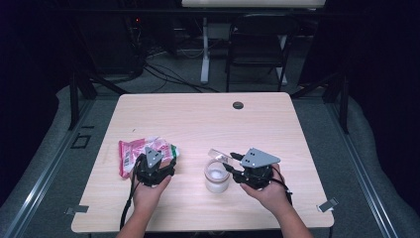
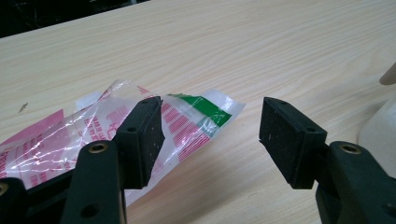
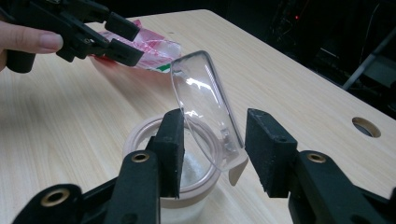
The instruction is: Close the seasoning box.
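While one pink-and-white plastic bag point(image 1: 143, 151) lies flat on the bench point(image 1: 198, 119) at the left, the left claw point(image 1: 166, 161) hangs over its green-striped end with jaws spread, gripping nothing. To the right stands one clear jar point(image 1: 217, 176), its hinged lid point(image 3: 205, 107) raised between the parted jaws of the right claw point(image 1: 232, 163).

A pale wooden table point(image 1: 198, 119) with a round cable hole point(image 1: 238, 105) stands on a grey floor point(image 1: 44, 163). Behind it, a dark folding chair point(image 1: 257, 47), a white desk leg point(image 1: 204, 49) and tangled cables point(image 1: 163, 74) sit in a dim, black-curtained room.
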Demonstrator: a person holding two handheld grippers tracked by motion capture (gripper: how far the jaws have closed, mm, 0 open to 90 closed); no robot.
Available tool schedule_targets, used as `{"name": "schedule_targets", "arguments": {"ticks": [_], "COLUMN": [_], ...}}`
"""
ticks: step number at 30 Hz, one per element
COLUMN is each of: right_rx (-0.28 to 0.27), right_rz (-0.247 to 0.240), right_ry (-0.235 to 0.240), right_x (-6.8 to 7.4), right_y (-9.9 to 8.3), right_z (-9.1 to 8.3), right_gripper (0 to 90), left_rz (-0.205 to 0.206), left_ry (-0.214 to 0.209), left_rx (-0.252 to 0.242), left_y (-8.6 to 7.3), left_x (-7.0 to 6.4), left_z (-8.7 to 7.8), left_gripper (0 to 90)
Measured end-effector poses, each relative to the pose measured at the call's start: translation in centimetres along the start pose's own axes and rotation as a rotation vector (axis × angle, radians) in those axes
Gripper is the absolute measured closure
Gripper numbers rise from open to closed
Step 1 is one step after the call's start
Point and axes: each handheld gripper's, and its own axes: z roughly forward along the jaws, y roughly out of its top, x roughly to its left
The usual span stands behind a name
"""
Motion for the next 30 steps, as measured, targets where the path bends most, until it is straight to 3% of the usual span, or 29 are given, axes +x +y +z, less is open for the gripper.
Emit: {"name": "schedule_targets", "arguments": {"ticks": [8,30], "right_rx": [0.011,0.013], "right_rz": [-0.067,-0.069], "right_ry": [-0.018,-0.001], "right_x": [1.08,1.11], "right_y": [-0.03,-0.05], "right_z": [0.23,0.26], "right_gripper": [55.6,53.2], "left_rz": [0.008,0.010], "left_ry": [0.000,0.001], "left_rx": [0.003,0.003], "left_y": [0.15,0.13], "left_x": [-0.19,-0.25], "left_z": [0.08,0.18], "left_gripper": [39.7,39.7]}}
